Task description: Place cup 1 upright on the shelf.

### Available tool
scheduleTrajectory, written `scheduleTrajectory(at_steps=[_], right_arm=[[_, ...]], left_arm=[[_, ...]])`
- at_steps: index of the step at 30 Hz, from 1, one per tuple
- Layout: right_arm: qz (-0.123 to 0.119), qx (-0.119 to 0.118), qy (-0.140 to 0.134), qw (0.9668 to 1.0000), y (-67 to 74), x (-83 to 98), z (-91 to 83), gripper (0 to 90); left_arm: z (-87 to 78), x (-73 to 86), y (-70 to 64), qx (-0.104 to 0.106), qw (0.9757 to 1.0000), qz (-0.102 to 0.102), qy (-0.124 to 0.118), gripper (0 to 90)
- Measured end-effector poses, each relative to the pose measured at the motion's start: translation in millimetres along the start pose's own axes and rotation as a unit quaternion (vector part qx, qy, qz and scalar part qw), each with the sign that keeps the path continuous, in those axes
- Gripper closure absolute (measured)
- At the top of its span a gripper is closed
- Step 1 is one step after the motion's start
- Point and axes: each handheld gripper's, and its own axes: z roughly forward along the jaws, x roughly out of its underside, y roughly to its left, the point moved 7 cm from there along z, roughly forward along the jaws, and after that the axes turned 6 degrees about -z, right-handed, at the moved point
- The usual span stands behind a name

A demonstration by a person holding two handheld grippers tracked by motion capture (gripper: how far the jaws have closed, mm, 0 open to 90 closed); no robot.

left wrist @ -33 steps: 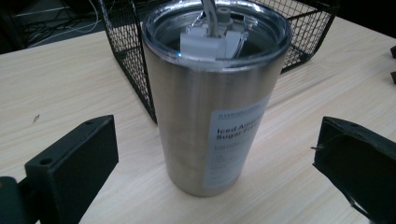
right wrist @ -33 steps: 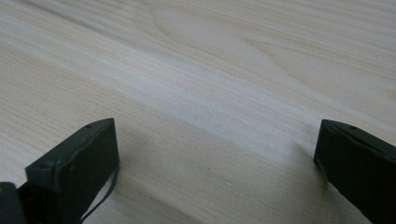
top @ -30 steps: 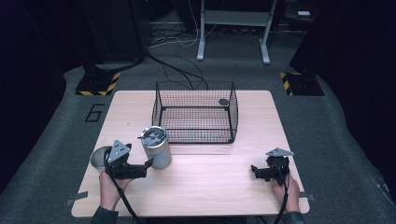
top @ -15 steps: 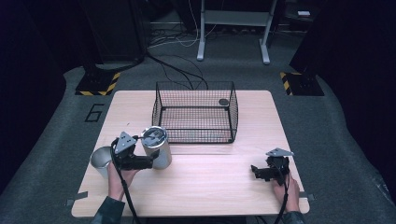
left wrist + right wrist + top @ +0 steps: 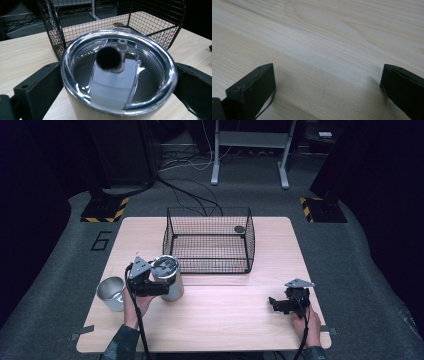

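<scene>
A steel tumbler (image 5: 167, 277) with a clear lid stands upright on the table, left of centre. In the left gripper view the tumbler's lid (image 5: 117, 75) sits between my two black jaws, which reach along either side at full width. My left gripper (image 5: 162, 287) is open around the tumbler, and I cannot tell whether the jaws touch its wall. Near the table's front right, my right gripper (image 5: 274, 304) rests low over bare wood. In its own view the right gripper (image 5: 328, 85) is open, nothing between its jaws.
A black wire basket (image 5: 209, 209) stands behind the tumbler at the table's middle back, with a small dark round thing (image 5: 239, 229) inside. An open steel cup (image 5: 111, 292) stands left of my left hand. The wooden table (image 5: 225, 320) has free room at the front middle.
My left gripper has moved right and forward until its jaws sit around the tumbler. The right gripper has stayed where it was.
</scene>
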Motion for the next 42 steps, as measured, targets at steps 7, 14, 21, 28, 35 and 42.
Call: scheduleTrajectory(at_steps=[7, 14, 21, 28, 35, 42], right_arm=[[0.001, 0.000, 0.000, 1.0000, 0.1, -0.1, 0.0, 0.0], [0.000, -0.001, 0.001, 1.0000, 0.2, 0.1, -0.1, 0.0], [0.000, -0.001, 0.000, 1.0000, 0.1, 0.0, 0.0, 0.0], [0.000, -0.001, 0.000, 1.0000, 0.1, -0.1, 0.1, 0.0], [-0.002, -0.002, -0.001, 1.0000, -0.2, -0.2, 0.2, 0.0], [-0.002, -0.002, -0.001, 1.0000, -0.2, -0.3, 0.3, 0.0]], left_arm=[[7.5, -0.7, -1.2, -0.005, 0.9999, 0.009, -0.002, 0.3], [10.4, 0.3, -0.7, -0.010, 0.9999, 0.009, -0.010, 3.0], [9.9, 0.5, -0.4, -0.009, 0.9998, 0.014, -0.011, 3.8], [8.7, 0.8, -0.5, -0.002, 0.9998, 0.020, -0.009, 4.1], [5.4, 1.6, -2.6, -0.003, 0.9997, 0.024, -0.011, 4.2], [-1.5, -3.8, -8.4, 0.008, 0.9993, 0.036, -0.012, 4.2]])
